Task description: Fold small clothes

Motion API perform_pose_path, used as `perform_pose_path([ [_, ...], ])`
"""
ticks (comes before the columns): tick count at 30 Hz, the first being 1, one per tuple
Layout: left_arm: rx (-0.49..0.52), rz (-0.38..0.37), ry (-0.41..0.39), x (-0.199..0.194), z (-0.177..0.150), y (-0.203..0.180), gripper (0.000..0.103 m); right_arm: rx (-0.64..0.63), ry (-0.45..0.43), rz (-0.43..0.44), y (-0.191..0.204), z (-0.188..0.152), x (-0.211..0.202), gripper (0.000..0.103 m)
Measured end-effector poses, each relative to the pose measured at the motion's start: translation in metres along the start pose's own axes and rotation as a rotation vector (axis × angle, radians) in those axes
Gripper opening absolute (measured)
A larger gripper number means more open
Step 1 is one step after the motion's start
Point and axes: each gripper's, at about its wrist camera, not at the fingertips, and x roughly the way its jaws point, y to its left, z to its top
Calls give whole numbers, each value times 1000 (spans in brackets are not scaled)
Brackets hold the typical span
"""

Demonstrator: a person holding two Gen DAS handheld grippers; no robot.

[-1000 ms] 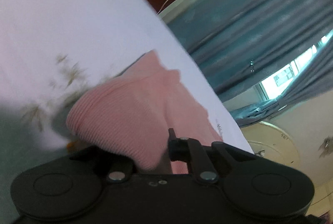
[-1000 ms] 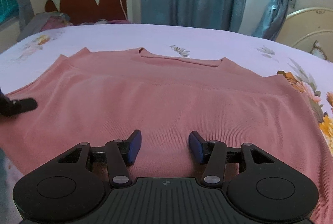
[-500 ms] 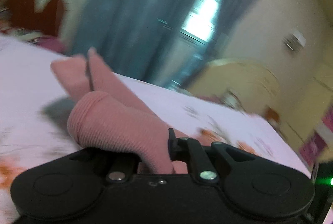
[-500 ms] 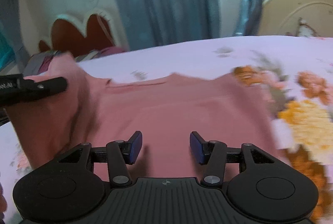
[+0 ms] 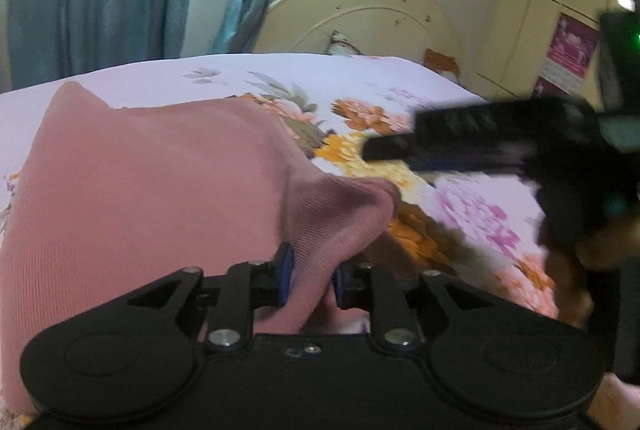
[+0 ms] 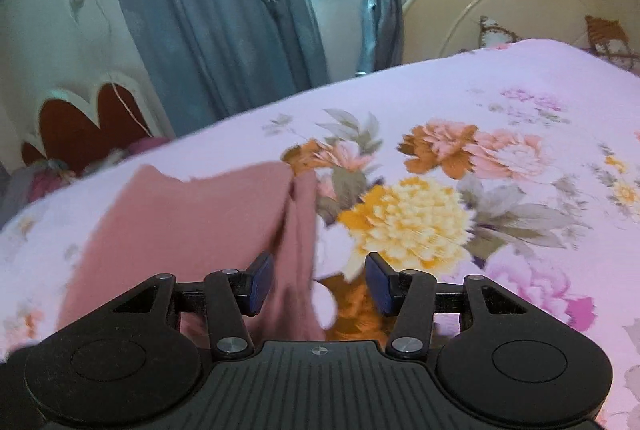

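The left claw [image 5: 308, 276] has a bunched fold of a pink top [image 5: 140, 198] between its blue pads [image 5: 285, 270]. Its jaws have just been opening, and the pads now look eased off the cloth rather than pinching it, though the cloth fills most of the narrow gap. The top lies on a bed [image 5: 400, 82] with a flowered sheet, one side folded over onto the rest, so it reads as a narrow pink panel with its doubled edge toward the flowers. The right claw [image 6: 318, 284] is half open and holds nothing; the folded edge of the top and bare sheet show below and between its pads. From the left view the right claw [image 5: 460, 144] hangs blurred above the sheet, clear of the cloth. The step in hand looks like letting go of this side fold. To do it well, the left jaws should part enough that no knit clings, then draw straight back along the fold, low and slow, so the edge is not dragged open. The right claw could press the doubled edge flat meanwhile. A snagged pad is the main risk.
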Motion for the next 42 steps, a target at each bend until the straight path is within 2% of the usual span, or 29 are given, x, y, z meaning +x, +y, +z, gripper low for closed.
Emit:
perform_pose_path([
  [4, -8, -12, -2, -20, -4, 2, 25, 10, 8, 71, 8, 9, 4, 51],
  [9, -15, 24, -17, -48, -3, 13, 28, -20, 79, 124, 18, 10, 27, 50],
  [12, -80, 89, -45, -66, -3, 33, 34, -24, 130, 135, 20, 7, 46, 50],
  [14, -119, 154, -69, -72, -3, 48, 43, -40, 147, 125, 21, 4, 58, 50],
  [16, -162, 204, -65, -69, 0, 63, 43, -54, 168, 116, 20, 2, 69, 50],
  [20, -253, 241, -53, -61, 8, 88, 44, -57, 213, 129, 20, -2, 84, 50],
  [22, -267, 264, -56, -53, 13, 94, 46, -84, 231, 131, 23, -4, 88, 30],
  [23, -267, 274, -53, -48, 16, 97, 46, -87, 244, 140, 24, -3, 90, 17],
  [25, -281, 283, -52, -41, 20, 101, 46, -97, 265, 153, 24, 0, 90, 12],
  [27, -284, 291, -60, -43, 19, 103, 46, -120, 260, 154, 25, 6, 86, 9],
  [31, -274, 282, -69, -39, 21, 103, 47, -151, 187, 139, 20, 19, 59, 8],
  [34, -258, 271, -52, -30, 18, 99, 50, -204, 198, 71, 15, 5, 60, 8],
  [35, -244, 274, -41, -26, 16, 98, 49, -191, 228, 66, 13, -2, 67, 8],
  [37, -194, 299, -39, -21, 13, 92, 50, -162, 222, 75, 11, -7, 68, 9],
  [42, -223, 279, -22, -25, 16, 98, 49, -122, 178, 69, 12, 0, 39, 9],
])
